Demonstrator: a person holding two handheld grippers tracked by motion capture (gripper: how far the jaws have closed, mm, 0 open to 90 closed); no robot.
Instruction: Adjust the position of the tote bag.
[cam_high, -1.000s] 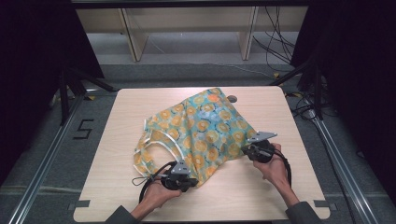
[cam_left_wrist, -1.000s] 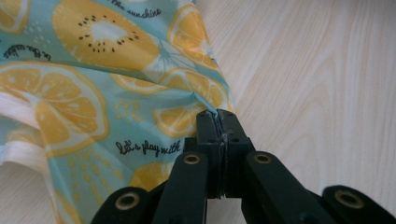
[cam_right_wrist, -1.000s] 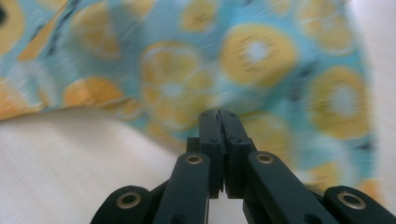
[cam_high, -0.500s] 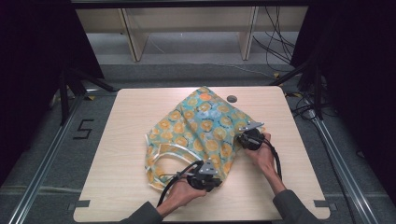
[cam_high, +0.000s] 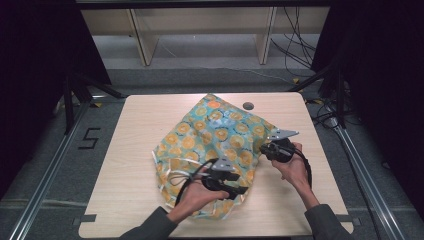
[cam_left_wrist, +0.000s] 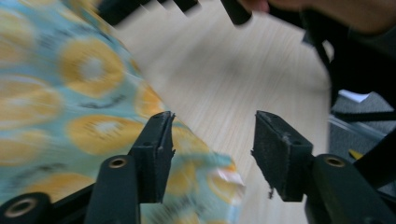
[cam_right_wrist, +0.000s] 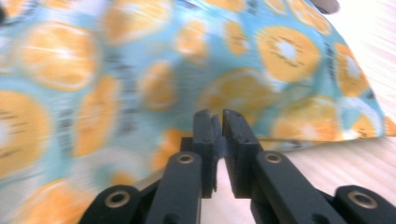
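Observation:
A cloth bag (cam_high: 215, 135) printed with orange slices on light blue lies crumpled on the wooden table (cam_high: 135, 150). Its pale handles (cam_high: 172, 175) curl at the near left. My left gripper (cam_high: 243, 190) hovers over the bag's near corner. Its jaws have just been opening and stand wide apart (cam_left_wrist: 212, 130), with nothing between them; the bag (cam_left_wrist: 70, 93) lies below and to their left. My right gripper (cam_high: 263, 148) is at the bag's right edge. Its jaws (cam_right_wrist: 215, 116) have just been opening to a narrow slit right in front of the fabric (cam_right_wrist: 140, 70).
A dark round grommet (cam_high: 248, 105) sits in the table behind the bag. Bare wood lies to the left and right of the bag. Metal rails run along both sides of the table, and cables hang at the right (cam_high: 325, 115). The other hand (cam_left_wrist: 327, 14) appears at the top of the left gripper view.
Both hands carried the bag's near edge toward the middle, bunching the cloth. The left gripper rose and moved right, and now stands open above the bag's corner.

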